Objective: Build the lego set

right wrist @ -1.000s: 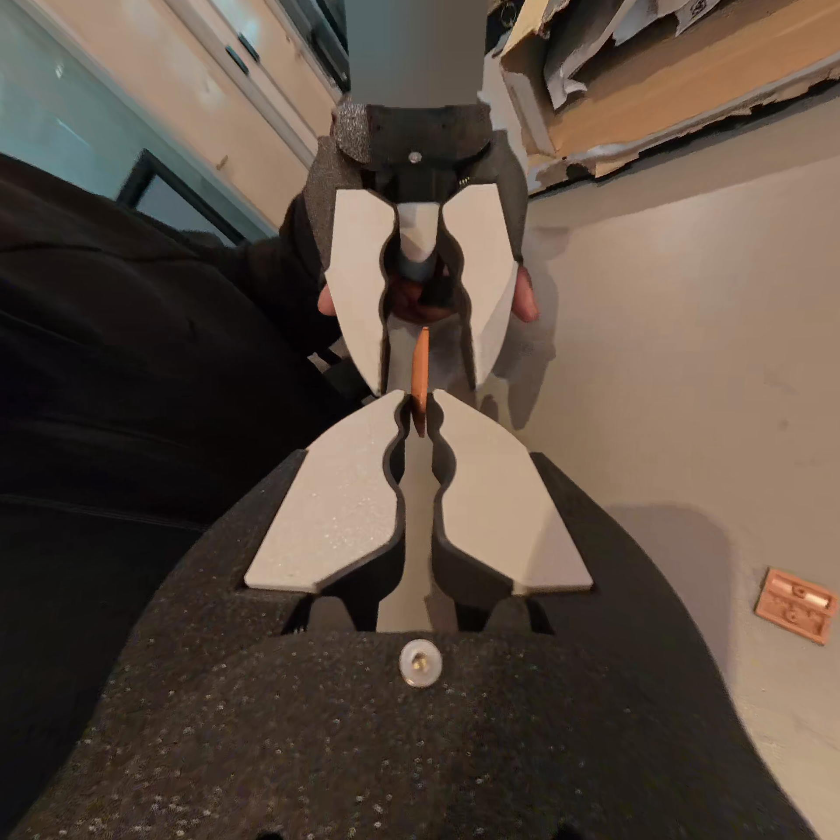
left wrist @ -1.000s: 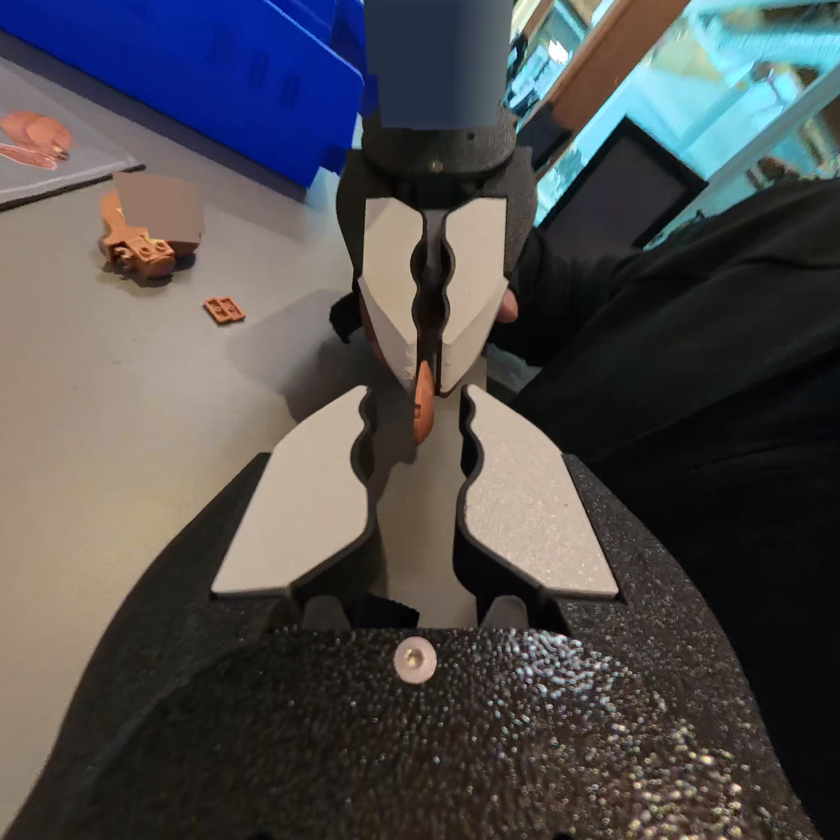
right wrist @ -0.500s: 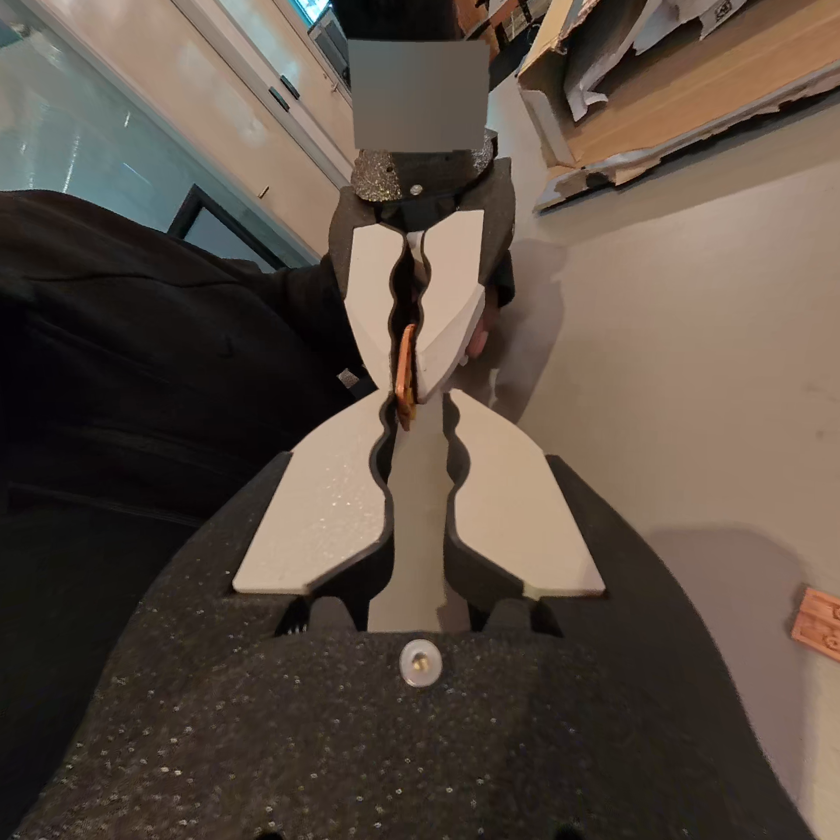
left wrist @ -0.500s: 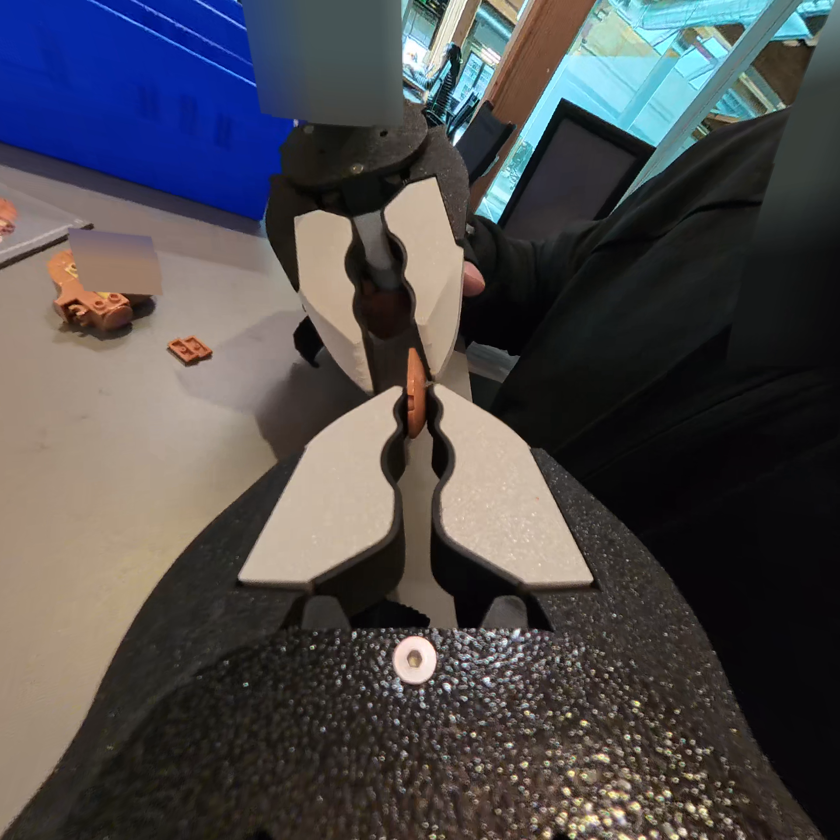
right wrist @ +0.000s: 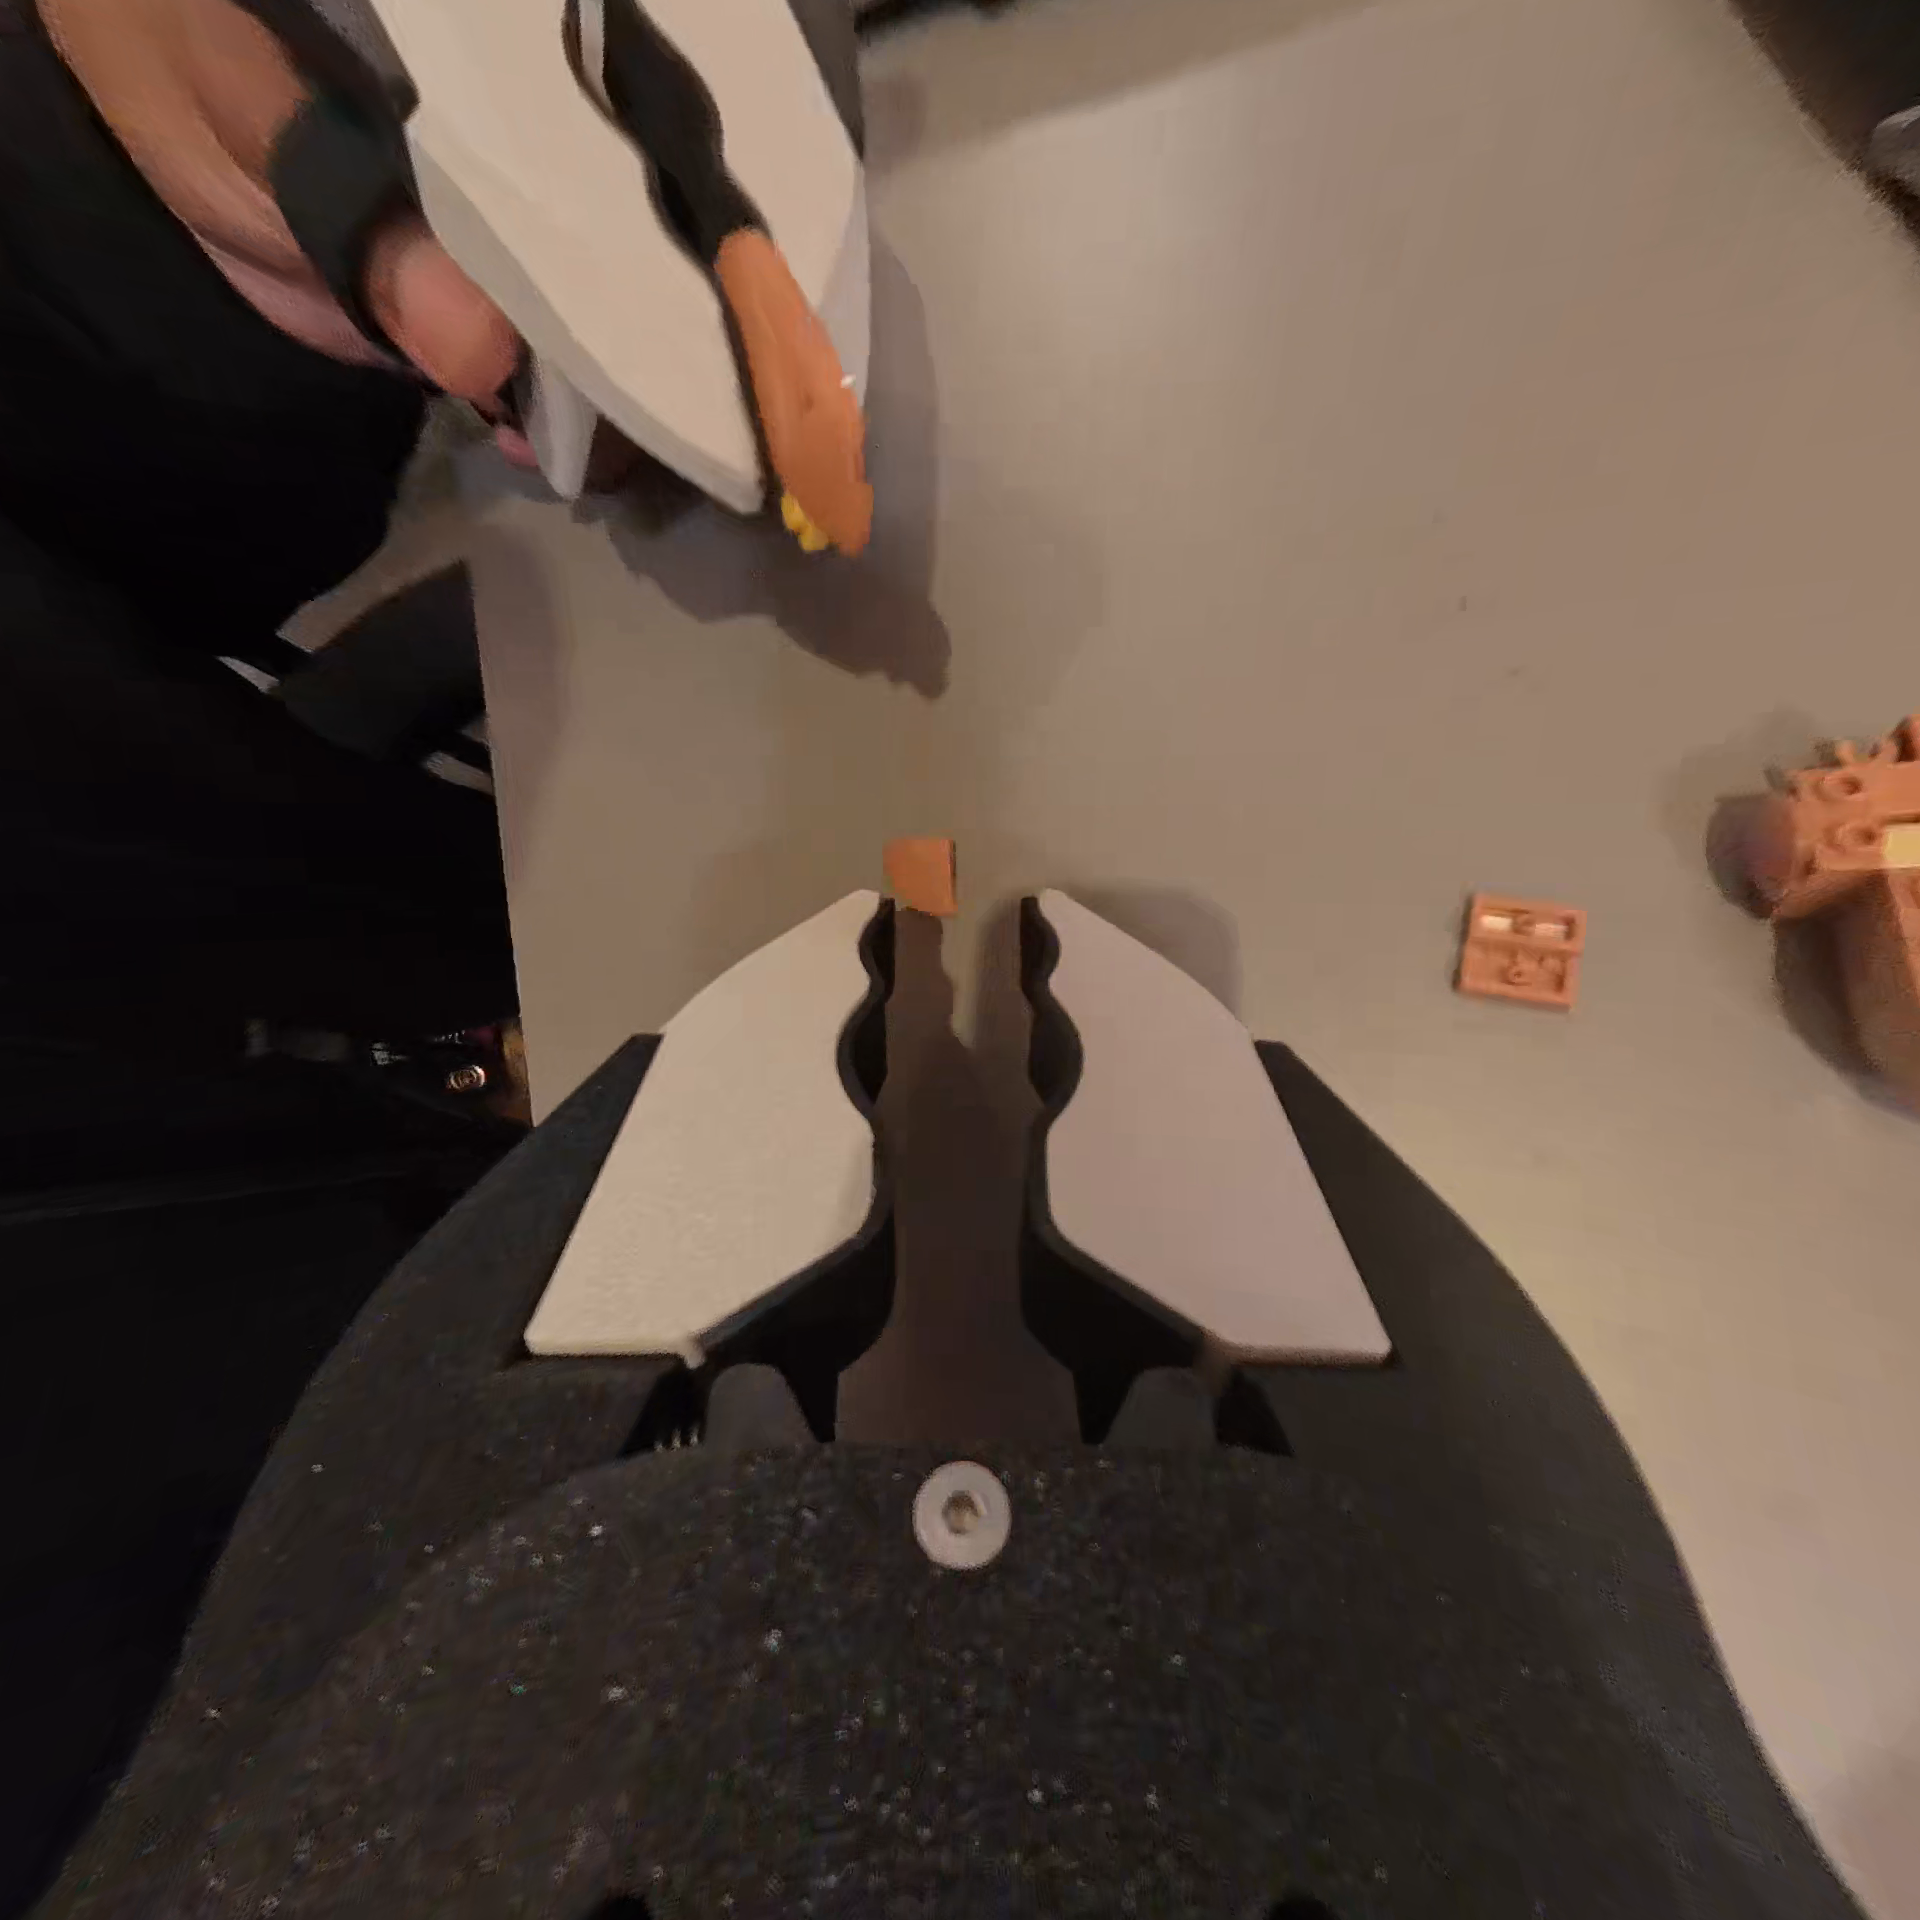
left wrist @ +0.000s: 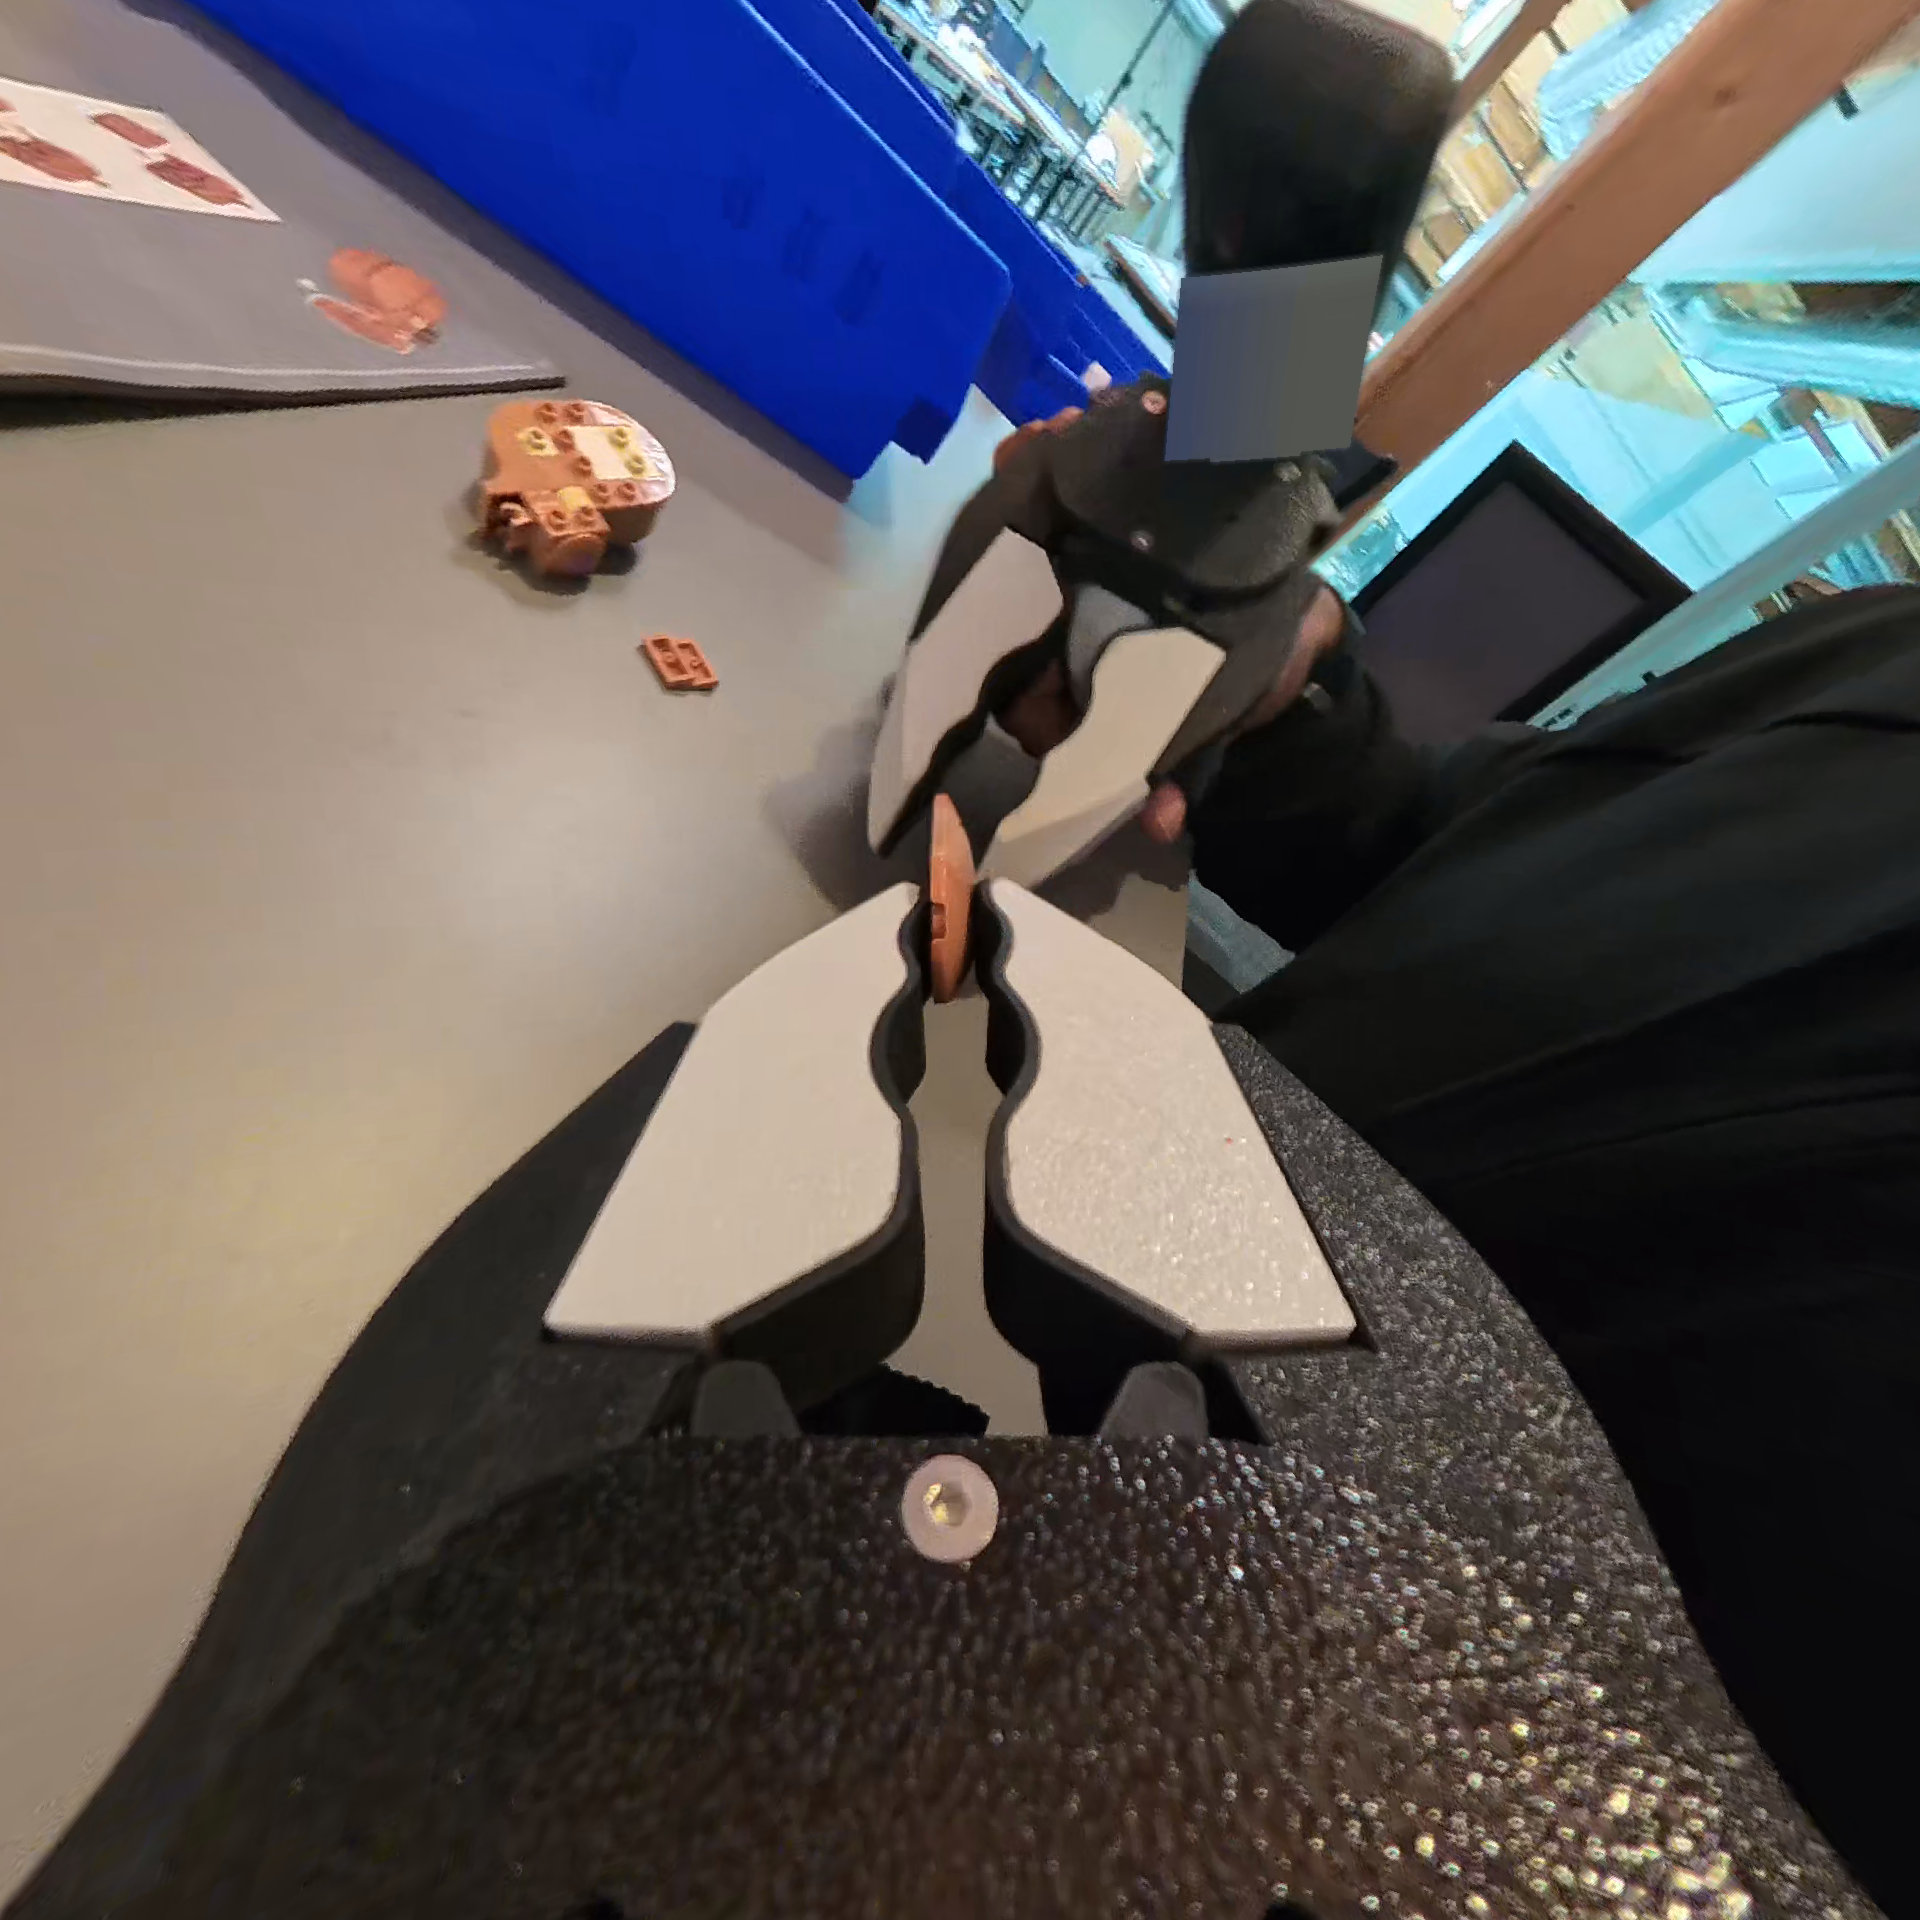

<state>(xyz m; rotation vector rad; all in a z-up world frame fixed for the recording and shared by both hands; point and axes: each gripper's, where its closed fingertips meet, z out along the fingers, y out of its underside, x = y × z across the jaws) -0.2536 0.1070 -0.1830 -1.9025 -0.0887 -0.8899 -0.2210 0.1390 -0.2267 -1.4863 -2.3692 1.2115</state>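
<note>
Flat rounded brown piece (left wrist: 948, 914), left hand-held gripper (left wrist: 951, 914) clamped

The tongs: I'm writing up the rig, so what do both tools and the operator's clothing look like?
Both tongs, left and right, have pale grey flat fingers with wavy black-edged inner rims on a black pebbled-texture body with one silver screw. The person wears a black sleeve and a black fingerless glove.

A grey surface (left wrist: 312, 883) runs under even indoor light. Blue bins (left wrist: 675, 177) line its far edge. Behind them stand a wooden post (left wrist: 1621, 208), a dark monitor (left wrist: 1496, 613) and pale teal glazing (left wrist: 1787, 343).
</note>
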